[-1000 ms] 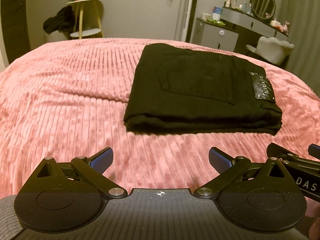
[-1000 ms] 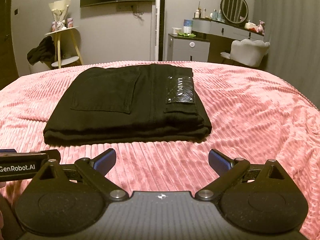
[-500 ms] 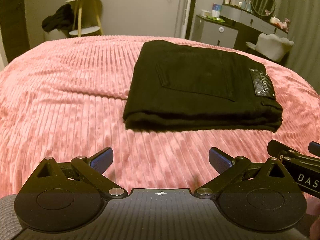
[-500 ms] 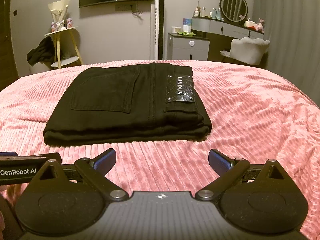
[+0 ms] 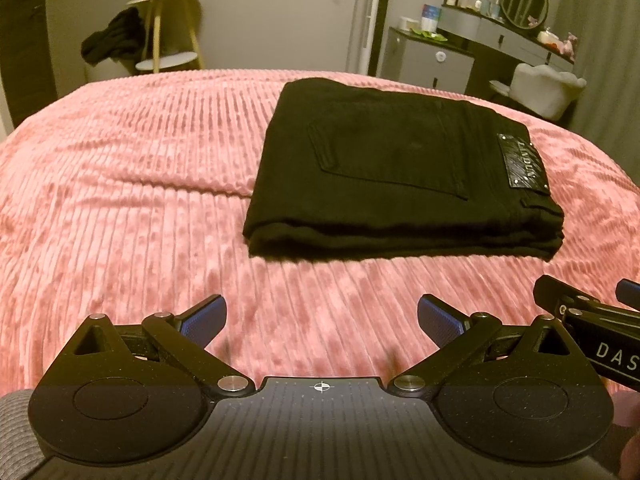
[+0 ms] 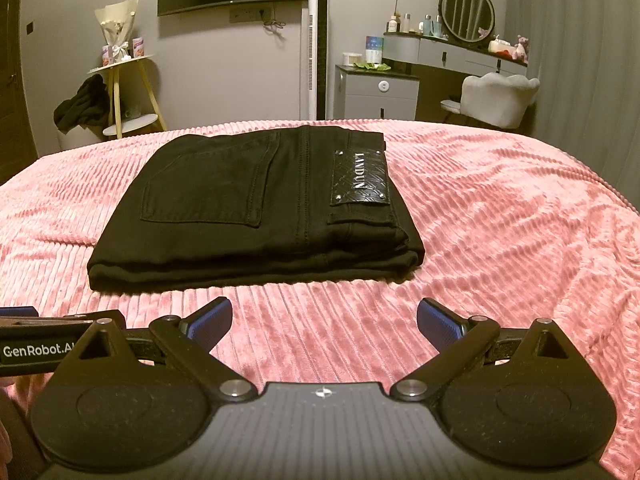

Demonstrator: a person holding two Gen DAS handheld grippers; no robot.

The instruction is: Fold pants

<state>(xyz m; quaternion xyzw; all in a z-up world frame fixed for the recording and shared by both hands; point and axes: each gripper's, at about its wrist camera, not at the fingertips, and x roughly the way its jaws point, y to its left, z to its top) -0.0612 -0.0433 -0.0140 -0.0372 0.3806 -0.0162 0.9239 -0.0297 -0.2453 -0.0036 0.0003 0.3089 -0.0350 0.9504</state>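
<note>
The black pants [image 5: 400, 172] lie folded into a neat rectangle on the pink ribbed bedspread [image 5: 120, 184], back pocket and leather label up. They also show in the right wrist view [image 6: 256, 208]. My left gripper [image 5: 320, 320] is open and empty, held above the bedspread in front of the pants' near edge. My right gripper [image 6: 324, 320] is open and empty too, in front of the same edge. The right gripper shows at the right edge of the left wrist view [image 5: 592, 320]; the left gripper shows at the left edge of the right wrist view [image 6: 40, 340].
Beyond the bed stand a small round side table [image 6: 124, 92] with dark clothes [image 6: 82, 106] draped on it, a grey cabinet [image 6: 376, 92], a vanity with a round mirror [image 6: 466, 12] and a white chair [image 6: 496, 98].
Both grippers have stayed open and empty. The left wrist view has tilted slightly, so the pants sit a little higher in it. The pants have not moved.
</note>
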